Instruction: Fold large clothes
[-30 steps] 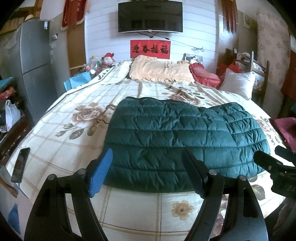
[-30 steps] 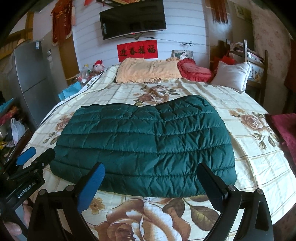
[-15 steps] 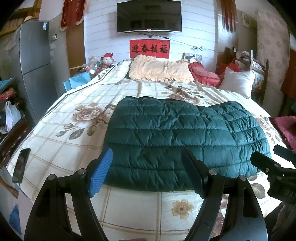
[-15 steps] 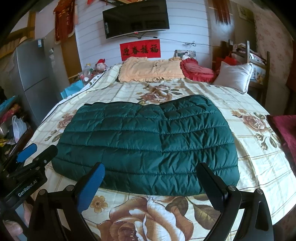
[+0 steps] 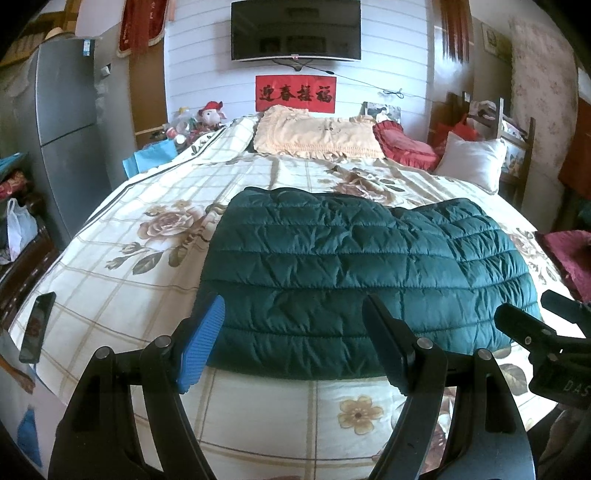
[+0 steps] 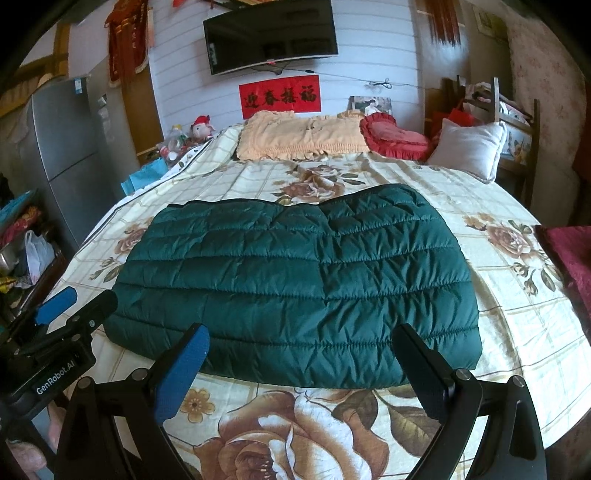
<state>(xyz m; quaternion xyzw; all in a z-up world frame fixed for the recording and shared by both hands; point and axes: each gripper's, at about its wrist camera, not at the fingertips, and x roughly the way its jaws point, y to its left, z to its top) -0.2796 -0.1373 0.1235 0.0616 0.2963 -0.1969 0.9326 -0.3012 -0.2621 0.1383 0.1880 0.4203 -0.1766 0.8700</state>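
One green jacket (image 6: 295, 280) lies flat on the bed (image 6: 517, 325), already folded to a wide quilted block, its near edge close to the foot of the bed. The left claw (image 5: 295, 343) hangs over this near edge with the jaws wide apart and nothing between them; the blue pad (image 5: 201, 343) is not touching the cloth. The right claw (image 6: 303, 369) also stands wide open and empty, just before the jacket's near edge (its own blue pad is on the left side of the view).

At the head of the bed I count three pillows: one cream pillow (image 6: 303, 138), one red cushion (image 6: 391, 134) and one white pillow (image 6: 469, 147). One phone (image 5: 37, 326) lies on the left border of the bed. One white bag (image 5: 20, 227) stands on the left by the fridge (image 5: 66, 122), and one blue bag (image 5: 151, 157) near the head corner; what is inside them I cannot tell. One TV (image 5: 295, 29) hangs on the wall.
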